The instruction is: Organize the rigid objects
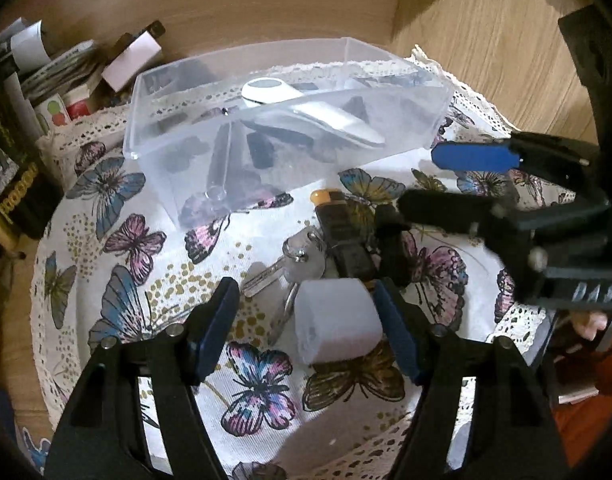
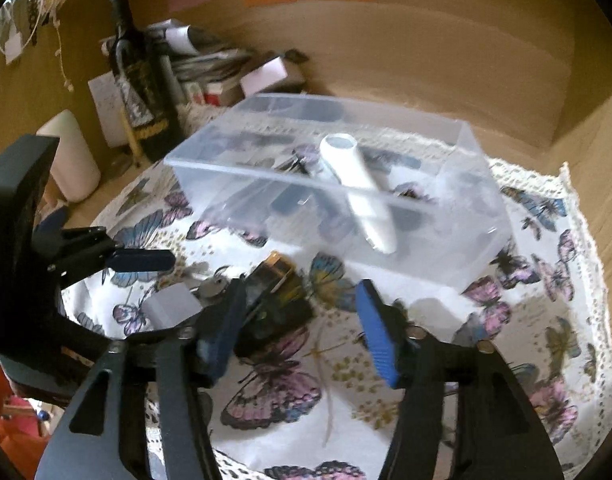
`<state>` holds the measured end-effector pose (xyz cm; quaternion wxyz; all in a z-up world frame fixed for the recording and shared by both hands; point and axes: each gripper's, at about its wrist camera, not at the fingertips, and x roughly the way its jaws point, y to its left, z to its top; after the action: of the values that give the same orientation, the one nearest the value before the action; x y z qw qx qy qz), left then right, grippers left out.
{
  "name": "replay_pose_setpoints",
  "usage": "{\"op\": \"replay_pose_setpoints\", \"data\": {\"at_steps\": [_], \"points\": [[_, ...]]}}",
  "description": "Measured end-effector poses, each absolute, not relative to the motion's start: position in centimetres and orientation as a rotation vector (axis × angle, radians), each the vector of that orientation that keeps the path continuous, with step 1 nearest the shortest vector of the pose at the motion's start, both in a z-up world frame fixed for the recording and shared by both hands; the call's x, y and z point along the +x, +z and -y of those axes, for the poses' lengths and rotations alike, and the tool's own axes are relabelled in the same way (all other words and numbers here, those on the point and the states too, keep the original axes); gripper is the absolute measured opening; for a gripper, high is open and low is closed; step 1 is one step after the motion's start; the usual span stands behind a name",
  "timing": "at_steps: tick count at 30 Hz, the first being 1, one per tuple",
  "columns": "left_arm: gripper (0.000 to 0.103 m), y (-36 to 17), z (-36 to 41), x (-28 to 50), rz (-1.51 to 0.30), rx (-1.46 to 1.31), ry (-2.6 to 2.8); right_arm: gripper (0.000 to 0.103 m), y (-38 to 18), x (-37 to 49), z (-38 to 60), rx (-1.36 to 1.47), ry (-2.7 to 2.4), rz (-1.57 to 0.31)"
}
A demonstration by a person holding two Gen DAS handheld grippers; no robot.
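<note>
A clear plastic box [image 1: 178, 148] [image 2: 458, 248] stands on the butterfly cloth and holds a white pen-shaped device [image 1: 310, 108] [image 2: 358, 188] and several dark items. In front of it lie a dark lighter-like object with an amber tip [image 1: 338, 224] [image 2: 274, 280], a bunch of keys [image 1: 294, 260] [image 2: 212, 286] and a white cube [image 1: 334, 320] [image 2: 170, 304]. My left gripper [image 1: 306, 320] is open around the white cube, its right finger touching it. My right gripper [image 2: 302, 320] is open and empty over the cloth beside the dark object; it also shows in the left wrist view [image 1: 438, 180].
A dark wine bottle [image 2: 142, 80], a white cylinder [image 2: 74, 156], stacked papers and small boxes [image 2: 226, 76] crowd the back left. Wooden walls [image 2: 426, 60] close the back and right. The cloth's lace edge [image 2: 574, 208] runs along the right.
</note>
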<state>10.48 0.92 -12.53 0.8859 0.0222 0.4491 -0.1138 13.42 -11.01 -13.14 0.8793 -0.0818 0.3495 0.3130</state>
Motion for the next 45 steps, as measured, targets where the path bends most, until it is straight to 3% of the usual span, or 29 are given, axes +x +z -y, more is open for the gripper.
{"op": "replay_pose_setpoints", "data": {"at_steps": [4, 9, 11, 15, 19, 45], "points": [[0.047, -12.8, -1.0, 10.3, -0.946, 0.036, -0.256, 0.056, -14.2, 13.5, 10.2, -0.191, 0.661, -0.768], [0.038, -12.6, -1.3, 9.9, -0.929, 0.027, -0.259, 0.056, -15.4, 14.2, 9.9, -0.181, 0.648, -0.825], [0.029, -12.5, -1.4, 9.7, -0.922, 0.026, -0.257, 0.056, -15.7, 14.6, 10.1, -0.16, 0.649, -0.841], [0.028, -12.2, -1.9, 9.6, -0.912, 0.017, -0.25, 0.054, -16.0, 15.3, 10.3, -0.113, 0.655, -0.875], [0.028, -12.1, -2.2, 9.4, -0.905, 0.018, -0.246, 0.032, -16.1, 15.7, 10.5, -0.068, 0.674, -0.896], [0.028, -6.1, -2.6, 9.7, -0.722, 0.03, -0.187, 0.031, -9.8, 14.6, 13.9, -0.036, 0.626, -0.649]]}}
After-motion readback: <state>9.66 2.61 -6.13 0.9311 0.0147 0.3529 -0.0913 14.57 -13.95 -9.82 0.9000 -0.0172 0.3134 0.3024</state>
